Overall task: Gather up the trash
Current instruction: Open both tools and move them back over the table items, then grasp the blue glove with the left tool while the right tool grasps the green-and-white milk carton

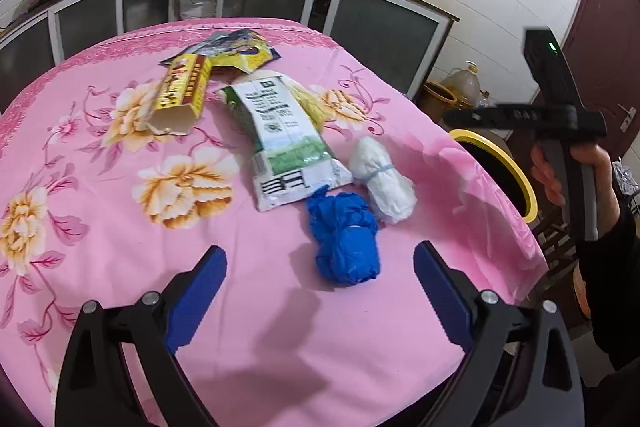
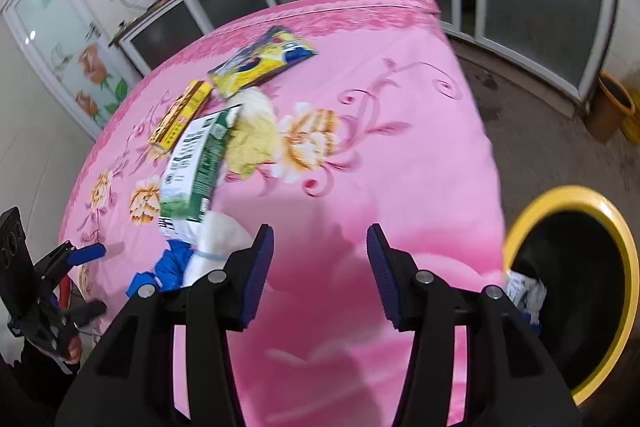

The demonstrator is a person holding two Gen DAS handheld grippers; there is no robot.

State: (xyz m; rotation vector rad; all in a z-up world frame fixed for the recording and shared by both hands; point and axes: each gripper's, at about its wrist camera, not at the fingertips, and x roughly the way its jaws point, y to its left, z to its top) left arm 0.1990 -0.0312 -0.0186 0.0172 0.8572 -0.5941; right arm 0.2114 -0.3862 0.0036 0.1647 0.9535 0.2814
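While both of your grippers hang empty over the pink cloth (image 1: 120, 227), the trash lies in a loose row down its middle, all within reach. Your left gripper (image 1: 320, 291) has its jaws spread wide with nothing between them, and the blue wad (image 1: 344, 239) sits just ahead of the gap, so it looks like the natural next pick. Touching the wad's far side is the white bundle (image 1: 382, 183), tied round its middle; beside both lies the green-and-white pouch (image 1: 284, 143), with a pale yellow scrap (image 2: 252, 139) showing at its far end. Farther off are the yellow box (image 1: 184, 95), open end towards you, and the yellow wrapper (image 1: 240, 51) flat near the far edge.

Your right gripper (image 2: 320, 275) is released too, jaws parted about halfway and holding nothing, pointed down at bare cloth near the table's corner. Just off that edge stands the bin (image 2: 624, 267), its yellow rim below table level, placed so you can carry a piece straight over the side and let go. Something white and crumpled already lies inside it (image 2: 524, 291), so I judge the job begun but mostly ahead of you: five or six pieces remain on the cloth.

Because the wad and bundle touch, closing on one may drag the other; come in squarely over the wad.
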